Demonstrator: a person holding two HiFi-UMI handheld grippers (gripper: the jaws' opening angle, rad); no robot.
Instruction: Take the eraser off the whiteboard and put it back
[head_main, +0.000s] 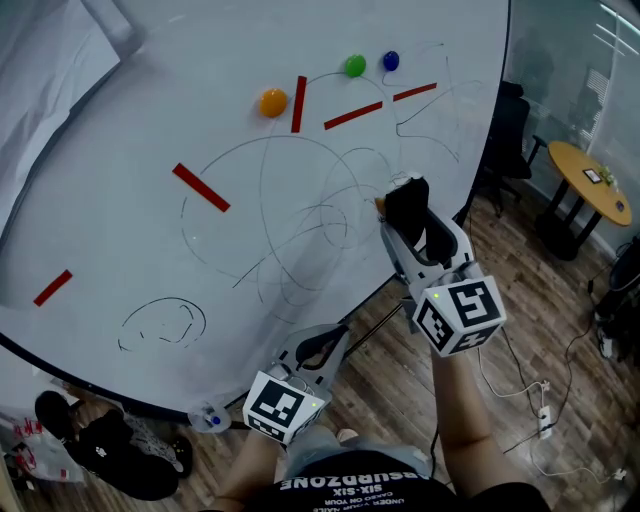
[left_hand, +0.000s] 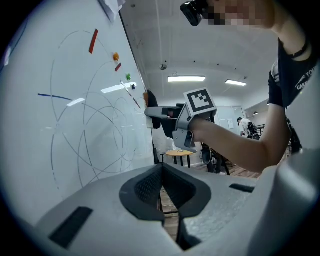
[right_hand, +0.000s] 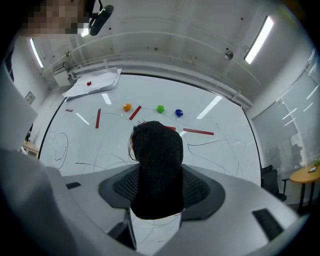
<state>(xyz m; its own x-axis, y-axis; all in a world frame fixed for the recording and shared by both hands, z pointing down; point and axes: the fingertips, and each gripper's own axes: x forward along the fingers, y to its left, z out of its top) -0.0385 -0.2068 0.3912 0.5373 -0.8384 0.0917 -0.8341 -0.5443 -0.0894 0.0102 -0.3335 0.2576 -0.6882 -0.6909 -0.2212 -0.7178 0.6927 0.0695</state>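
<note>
Starting closest in, the left gripper (left_hand: 161, 192) idles low with its jaws closed on nothing. Just ahead, the right gripper (right_hand: 157, 187) is clamped across the black eraser (right_hand: 157, 160), felt end poking out past the pads towards the whiteboard (head_main: 150, 130). It's just beside the scribbled surface; whether it's touching, I can't tell. It looks light and soft-faced, with grippy felt, so a hold across the narrow sides at mid-body seems right. Further up sit the orange magnet (head_main: 273, 102), green magnet (head_main: 355, 66) and blue magnet (head_main: 390, 61).
</note>
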